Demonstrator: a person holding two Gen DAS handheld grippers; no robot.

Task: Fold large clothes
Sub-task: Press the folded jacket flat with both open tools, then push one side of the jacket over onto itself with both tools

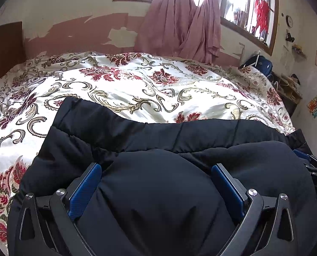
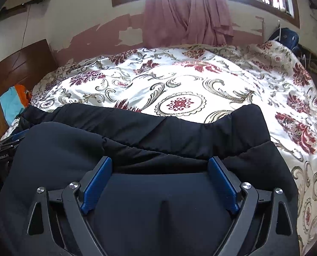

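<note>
Black and puffy, the quilted jacket [image 1: 158, 140] lies across the near edge of the bed, already doubled over itself — a rounded upper layer sits nearest me and a flatter stitched band shows beyond it, toward the far side. I judge the fold to be partway along: one turn looks made, but the bundle is still wide and loose, so more folding and flattening seem left.

On the left, my left gripper [image 1: 156, 168] has its blue pads [image 1: 85, 189] spread wide, a swell of padded cloth bulging up between them; I cannot tell whether they pinch it or merely straddle it. The shell looks smooth and faintly matte, creased in soft radiating wrinkles.

On the right, my right gripper [image 2: 160, 164] is likewise spread, its pads either side of a flat panel of the same fabric, with a short seam or tuck near its middle.

Beyond it the bedspread [image 2: 179, 81] shines satin-like — cream, with red flowers and gold scrolls.
</note>
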